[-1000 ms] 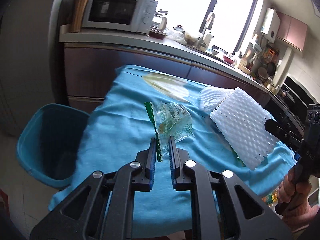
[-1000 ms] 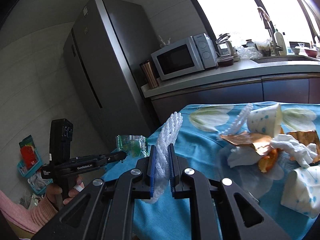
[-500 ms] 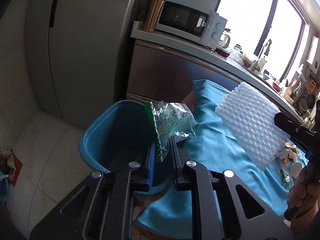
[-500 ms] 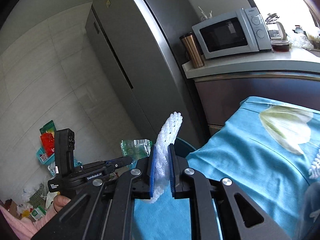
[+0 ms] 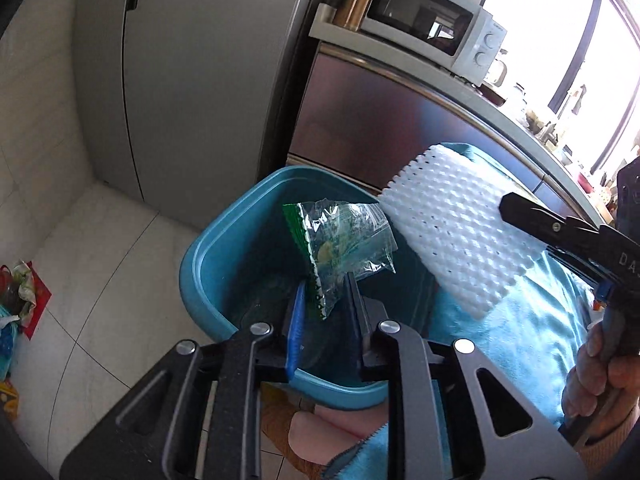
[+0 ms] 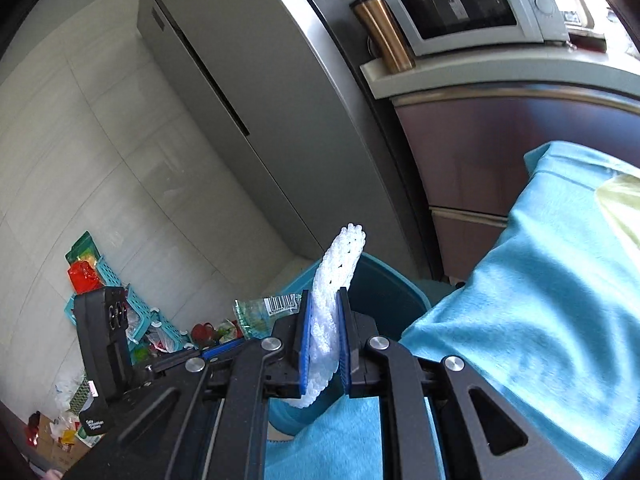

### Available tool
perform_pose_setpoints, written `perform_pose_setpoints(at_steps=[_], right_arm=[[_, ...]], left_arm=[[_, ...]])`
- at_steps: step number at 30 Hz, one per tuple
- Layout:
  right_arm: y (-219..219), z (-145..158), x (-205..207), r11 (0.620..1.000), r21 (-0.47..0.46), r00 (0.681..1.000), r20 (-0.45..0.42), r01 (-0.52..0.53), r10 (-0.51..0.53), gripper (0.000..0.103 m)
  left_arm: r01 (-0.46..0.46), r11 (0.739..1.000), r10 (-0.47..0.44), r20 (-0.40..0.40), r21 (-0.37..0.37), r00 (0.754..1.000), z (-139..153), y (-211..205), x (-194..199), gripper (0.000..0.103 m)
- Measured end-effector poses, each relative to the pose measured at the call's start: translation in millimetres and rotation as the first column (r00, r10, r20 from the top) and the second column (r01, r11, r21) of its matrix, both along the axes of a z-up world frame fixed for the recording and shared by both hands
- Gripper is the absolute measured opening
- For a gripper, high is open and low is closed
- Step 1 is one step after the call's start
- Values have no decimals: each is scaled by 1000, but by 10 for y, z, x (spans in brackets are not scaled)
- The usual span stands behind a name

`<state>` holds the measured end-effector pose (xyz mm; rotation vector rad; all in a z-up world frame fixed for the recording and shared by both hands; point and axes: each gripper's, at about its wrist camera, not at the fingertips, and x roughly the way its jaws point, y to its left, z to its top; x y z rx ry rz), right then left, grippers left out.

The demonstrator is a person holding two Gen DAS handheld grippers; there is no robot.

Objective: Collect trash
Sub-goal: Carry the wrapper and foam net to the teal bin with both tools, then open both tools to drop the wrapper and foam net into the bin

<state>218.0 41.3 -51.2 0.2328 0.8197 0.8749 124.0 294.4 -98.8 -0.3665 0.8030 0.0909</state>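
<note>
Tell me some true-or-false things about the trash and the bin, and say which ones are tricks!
1. The trash bin is blue. True.
2. The right hand-held gripper pinches a white foam sheet. True.
3. The clear wrapper lies on the floor. False: it hangs over the bin, between the jaws of the left hand-held gripper, which have just been opening and stand apart.
4. The microwave sits on the floor. False: it stands up on the counter.
5. The table has a red cloth. False: the cloth is light blue.
</note>
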Motion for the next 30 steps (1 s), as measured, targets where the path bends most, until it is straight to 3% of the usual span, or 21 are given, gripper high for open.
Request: perform_pose_setpoints(at_steps=[2,6,14,22,30], right_arm=[[91,-63,42,1000,-29,1000,-23,-3,2,14],[213,-167,84,998,-62,998,-61,-5,1,25],[66,-188,-7,999,-52,998,-62,13,-16,28],[-262,-97,-172,999,-42,1000,-8,22,-23,30],[-822,231,-709,998,-24,991,125,53,-50,38]], left_arm=[[-2,1000,2,-10,-10,1000,-53,16,44,21],[-5,1000,5,-31,-13,1000,-166,31,156,21],[-8,1000,7,-35,-23,999,-284,-14,231,23],[38,999,-38,58,16,998,-26,-224,63,41],[171,982,-181,158,77,971,324,-740,-149,47]])
